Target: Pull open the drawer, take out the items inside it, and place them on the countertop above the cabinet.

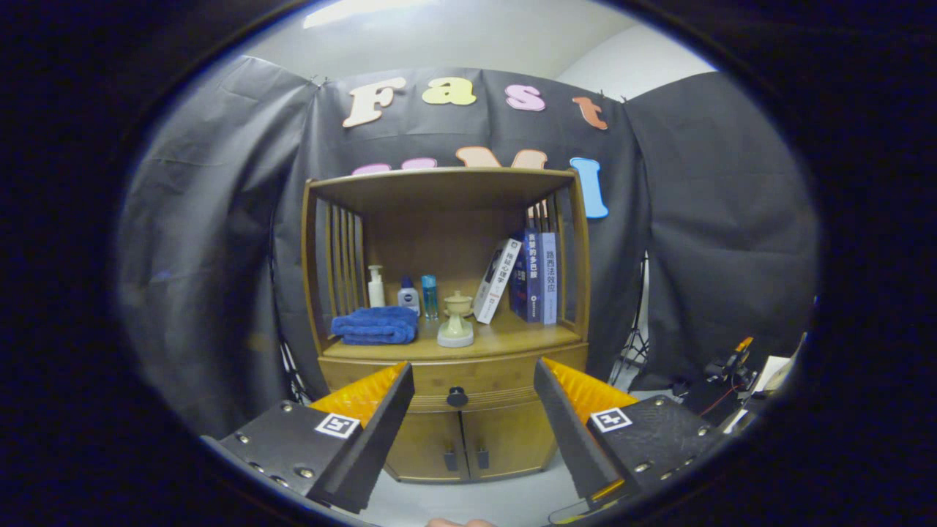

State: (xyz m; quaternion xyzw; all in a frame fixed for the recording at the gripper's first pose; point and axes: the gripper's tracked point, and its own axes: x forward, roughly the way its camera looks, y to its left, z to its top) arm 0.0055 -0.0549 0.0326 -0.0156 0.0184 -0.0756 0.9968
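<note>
Wooden drawer point(454, 380) sits shut; your gripper point(474, 399) gapes wide, empty, and may slip off its small knob point(457, 397) if misaligned

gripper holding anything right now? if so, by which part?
Nothing is held. The gripper is open, its fingers spread apart with the closed wooden drawer's round dark knob beyond them, untouched.

The tongs point(473, 373) stand wide apart, empty, well short of the wooden cabinet point(446, 439). Between the fingers shows the shut drawer point(468, 380) with its dark round knob point(457, 397). On the counter point(512, 338) above, a folded blue towel point(375, 325) lies at the left edge, three small bottles point(408, 294) stand behind it, a pale lidded cup point(456, 320) sits mid-front, and books point(525, 277) stand at the right.
</note>
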